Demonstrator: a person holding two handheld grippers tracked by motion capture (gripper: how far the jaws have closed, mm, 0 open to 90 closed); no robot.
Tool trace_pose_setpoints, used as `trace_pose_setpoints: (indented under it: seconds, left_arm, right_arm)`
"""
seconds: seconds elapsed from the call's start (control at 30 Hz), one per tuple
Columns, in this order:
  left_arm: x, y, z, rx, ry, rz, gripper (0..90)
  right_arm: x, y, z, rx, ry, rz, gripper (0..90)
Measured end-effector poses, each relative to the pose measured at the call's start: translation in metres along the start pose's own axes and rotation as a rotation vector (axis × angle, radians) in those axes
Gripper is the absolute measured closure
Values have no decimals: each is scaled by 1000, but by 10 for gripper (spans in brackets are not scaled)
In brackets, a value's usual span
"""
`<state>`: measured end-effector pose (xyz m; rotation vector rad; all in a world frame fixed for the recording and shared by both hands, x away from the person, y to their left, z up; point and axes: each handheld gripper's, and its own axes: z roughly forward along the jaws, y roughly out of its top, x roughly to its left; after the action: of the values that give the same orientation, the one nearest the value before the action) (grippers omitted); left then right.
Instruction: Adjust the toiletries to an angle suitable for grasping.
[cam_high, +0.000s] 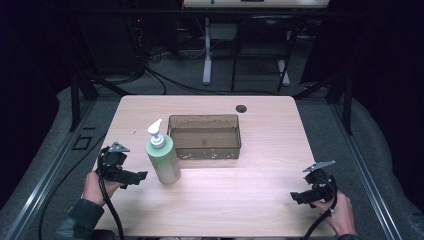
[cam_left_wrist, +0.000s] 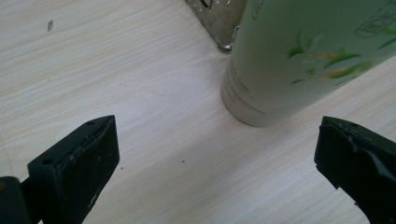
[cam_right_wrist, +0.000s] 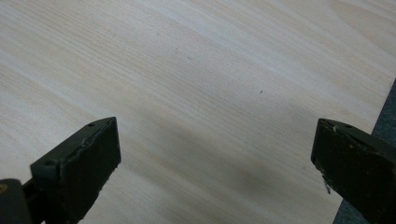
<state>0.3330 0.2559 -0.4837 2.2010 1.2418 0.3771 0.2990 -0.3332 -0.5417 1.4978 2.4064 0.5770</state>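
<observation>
Smooth green pump bottle (cam_high: 163, 159) beside clear rectangular bin (cam_high: 204, 136) on wood-grain table (cam_high: 240, 190)

A pale green plastic pump bottle (cam_high: 163, 159) stands just beside the left gripper (cam_high: 141, 175). Beyond it, a clear brown rectangular plastic tray (cam_high: 204, 150) sits on the light wooden counter (cam_high: 240, 190).

Left gripper (cam_high: 131, 176) and right gripper (cam_high: 302, 196): black bodies, blocky scuffed jaws with screw holes, grey three-cornered top plates, black trailing cables. Left forearm wears a dark sleeve (cam_high: 77, 222).
</observation>
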Motion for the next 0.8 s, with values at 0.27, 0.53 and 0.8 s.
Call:
trace_pose_setpoints:
  seconds: [0.27, 0.53, 0.8]
  left_arm:
    - [-16, 5, -6, -21, -14, 40, 0]
    - [-26, 10, -17, -69, -62, 52, 0]
    - [-45, 27, -24, -128, -63, 77, 0]
  right_arm:
    - [-4, -1, -2, 3, 5, 16, 19]
    - [-5, -1, -3, 5, 6, 17, 18]
    - [-5, -2, -1, 11, 10, 23, 18]
